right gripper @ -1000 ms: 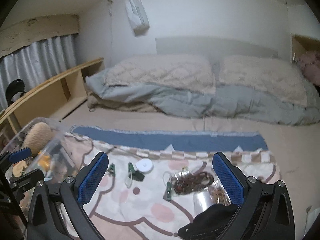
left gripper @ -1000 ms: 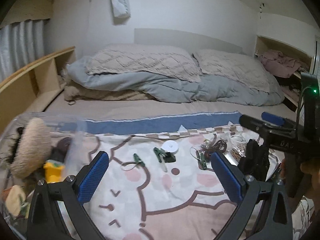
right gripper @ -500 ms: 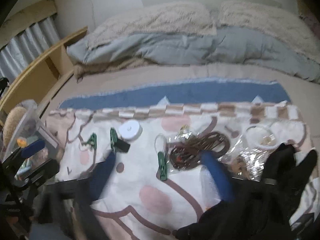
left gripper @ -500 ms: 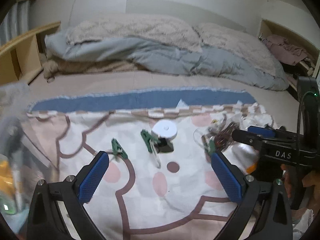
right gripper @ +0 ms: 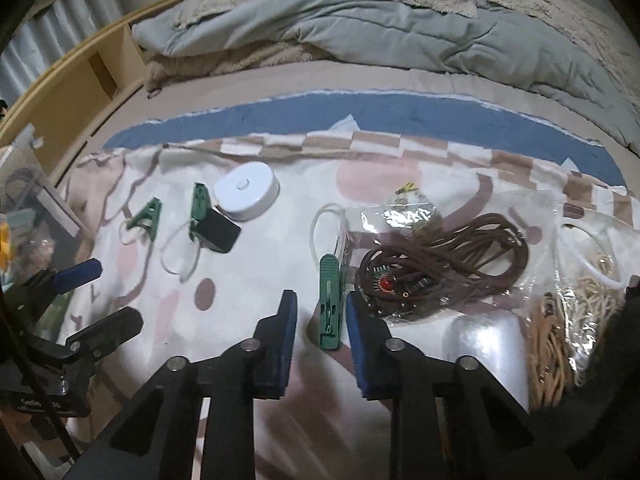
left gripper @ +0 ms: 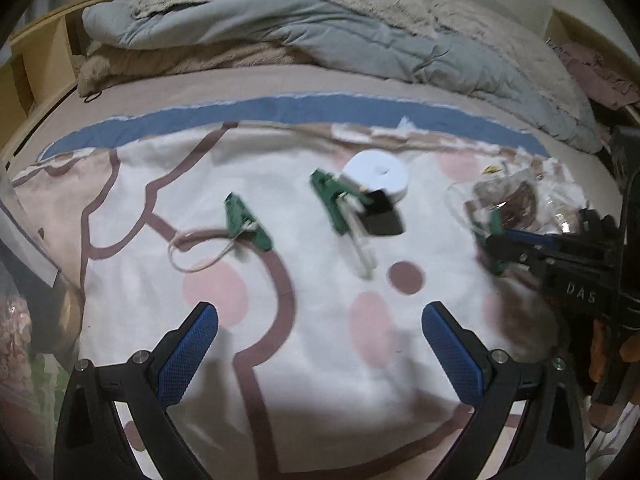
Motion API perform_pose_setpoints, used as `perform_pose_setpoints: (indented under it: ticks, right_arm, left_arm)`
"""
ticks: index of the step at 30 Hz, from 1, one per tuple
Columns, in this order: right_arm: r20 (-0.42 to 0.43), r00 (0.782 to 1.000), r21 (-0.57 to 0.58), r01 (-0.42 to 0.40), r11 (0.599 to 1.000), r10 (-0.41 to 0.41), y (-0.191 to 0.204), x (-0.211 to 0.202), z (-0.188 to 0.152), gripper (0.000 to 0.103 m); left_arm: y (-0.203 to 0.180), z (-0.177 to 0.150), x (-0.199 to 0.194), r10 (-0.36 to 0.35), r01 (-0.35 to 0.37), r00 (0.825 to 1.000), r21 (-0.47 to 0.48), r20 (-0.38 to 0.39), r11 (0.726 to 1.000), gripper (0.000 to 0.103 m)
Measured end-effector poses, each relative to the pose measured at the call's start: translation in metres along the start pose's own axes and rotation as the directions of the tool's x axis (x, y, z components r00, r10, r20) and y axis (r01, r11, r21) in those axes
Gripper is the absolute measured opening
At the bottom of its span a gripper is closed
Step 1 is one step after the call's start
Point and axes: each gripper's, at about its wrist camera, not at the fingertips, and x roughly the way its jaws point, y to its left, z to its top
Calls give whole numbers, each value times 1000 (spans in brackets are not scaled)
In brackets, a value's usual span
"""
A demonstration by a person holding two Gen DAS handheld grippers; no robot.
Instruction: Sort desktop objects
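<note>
Presently the right hand-held gripper (right gripper: 322, 318) has been closing around 1 green clip (right gripper: 330, 303), pads near but not visibly pressing; the clip lies on the blanket (right gripper: 248, 280) touching the bagged brown cord (right gripper: 444, 264). Risk: snagging that bag. The left hand-held gripper (left gripper: 320, 344) hangs spread over bare blanket, ample room.
</note>
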Motion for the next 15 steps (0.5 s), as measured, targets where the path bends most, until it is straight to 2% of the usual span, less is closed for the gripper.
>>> perform_pose_setpoints:
  ticks: [1, 3, 9, 15]
  right_arm:
    - [-2, 1000, -4, 8, 1000, -8, 0, 3, 0, 11]
    - [6, 1000, -12, 13, 1000, -13, 2, 4, 1, 11]
    - [107, 991, -55, -80, 995, 86, 25, -13, 21, 11]
    - [112, 974, -73, -190, 979, 197, 55, -5, 38, 11]
  left_arm:
    - [3, -1, 2, 1, -1, 1000, -6, -8, 1000, 103]
    - [10, -3, 5, -4, 3, 1000, -29, -18, 1000, 103]
    - [28, -10, 18, 6, -11, 998, -89, -63, 996, 103]
    - [23, -20, 20, 34, -35, 997, -13, -67, 999, 103]
